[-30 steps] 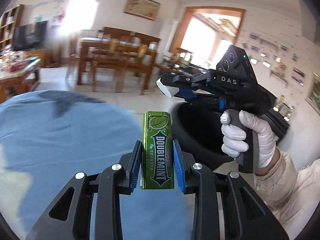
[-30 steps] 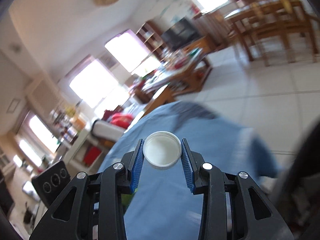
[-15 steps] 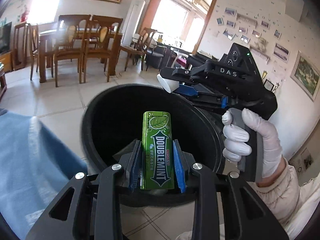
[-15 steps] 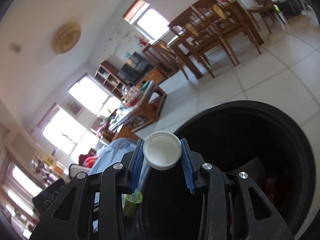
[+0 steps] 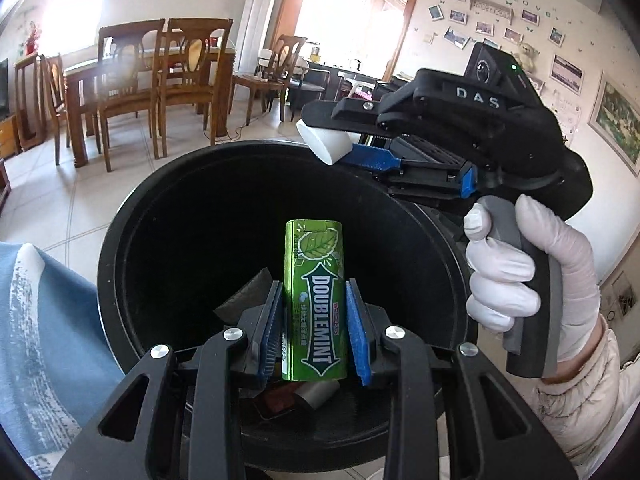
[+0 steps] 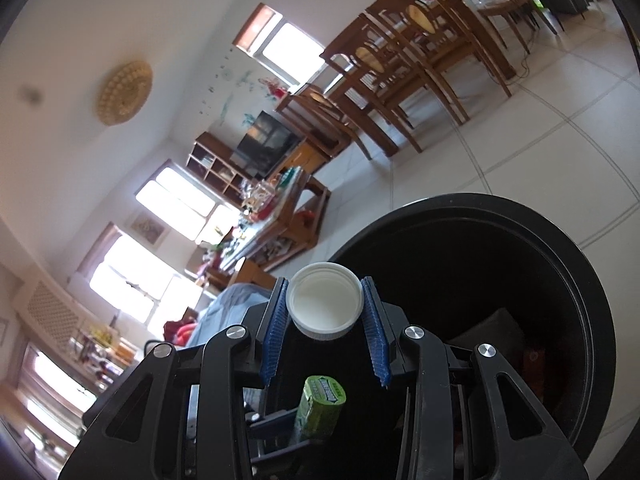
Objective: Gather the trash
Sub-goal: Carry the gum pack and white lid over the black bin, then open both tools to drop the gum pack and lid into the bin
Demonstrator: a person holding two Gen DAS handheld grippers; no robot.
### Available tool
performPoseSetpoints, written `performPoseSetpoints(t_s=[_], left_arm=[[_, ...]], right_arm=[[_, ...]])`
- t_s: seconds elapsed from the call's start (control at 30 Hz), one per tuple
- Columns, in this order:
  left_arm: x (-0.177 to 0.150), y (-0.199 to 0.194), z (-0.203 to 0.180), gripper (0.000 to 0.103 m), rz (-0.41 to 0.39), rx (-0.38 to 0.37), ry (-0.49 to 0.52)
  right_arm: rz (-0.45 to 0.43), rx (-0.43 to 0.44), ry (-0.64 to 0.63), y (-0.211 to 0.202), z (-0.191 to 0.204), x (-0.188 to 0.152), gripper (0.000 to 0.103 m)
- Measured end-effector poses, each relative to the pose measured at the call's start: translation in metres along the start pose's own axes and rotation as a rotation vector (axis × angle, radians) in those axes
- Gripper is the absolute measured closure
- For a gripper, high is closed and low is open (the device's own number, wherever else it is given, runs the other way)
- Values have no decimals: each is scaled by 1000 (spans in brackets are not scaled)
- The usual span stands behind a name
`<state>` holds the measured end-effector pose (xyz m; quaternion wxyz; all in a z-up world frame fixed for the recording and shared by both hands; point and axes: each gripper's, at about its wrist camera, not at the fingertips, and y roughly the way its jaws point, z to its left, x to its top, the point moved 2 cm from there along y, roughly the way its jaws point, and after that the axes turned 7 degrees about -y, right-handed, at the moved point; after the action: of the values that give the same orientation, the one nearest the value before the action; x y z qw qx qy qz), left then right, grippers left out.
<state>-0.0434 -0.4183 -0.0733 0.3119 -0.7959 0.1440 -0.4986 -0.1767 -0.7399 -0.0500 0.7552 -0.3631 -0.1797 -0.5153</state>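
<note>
Tongs, left: clenched on a green Doublemint gum pack, blue pads pressed to its two long sides. Pack upright, label toward the camera, held over the open mouth of a black trash bin.

Tongs, right: clenched on a white bottle cap, open side toward the camera, pads against its ribbed rim. Cap held at the near edge of the bin's mouth; in the left view it sits above the far rim, on the right. Gum pack shows below it in the right view.

Hand, right: in a white glove, wrapped around the grey handle of the right tongs; pale sleeve at the wrist.

Bin contents: dark scraps and a reddish piece at the bottom, too dim to name.

Table covering: blue cloth just beside the bin, left in the left view.

Surroundings: pale tiled floor; wooden dining table with chairs well beyond the bin; framed photos on the right wall; television and low cluttered table in the right view.
</note>
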Motion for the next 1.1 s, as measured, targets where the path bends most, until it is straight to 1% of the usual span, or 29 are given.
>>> performPoseSetpoints(t_s=[0.07,0.1,0.33,0.73,1.1], left_arm=[[0,2,0,72,3,2,4],[0,2,-1,72,3,4,7],[-3,5,-8,72,7,27,33],[-6,8,-19,72,5,52,64],[-12,15,-40,72,1,106,121]], right_arm=[[2,-2,3,1,-1,0,66],[3,-3,3,4,7,3,66],[11,-6,2,9,18,7,66],[13,-13,-2,12,20,7,66],[25,-15,2,17,18,4,66]])
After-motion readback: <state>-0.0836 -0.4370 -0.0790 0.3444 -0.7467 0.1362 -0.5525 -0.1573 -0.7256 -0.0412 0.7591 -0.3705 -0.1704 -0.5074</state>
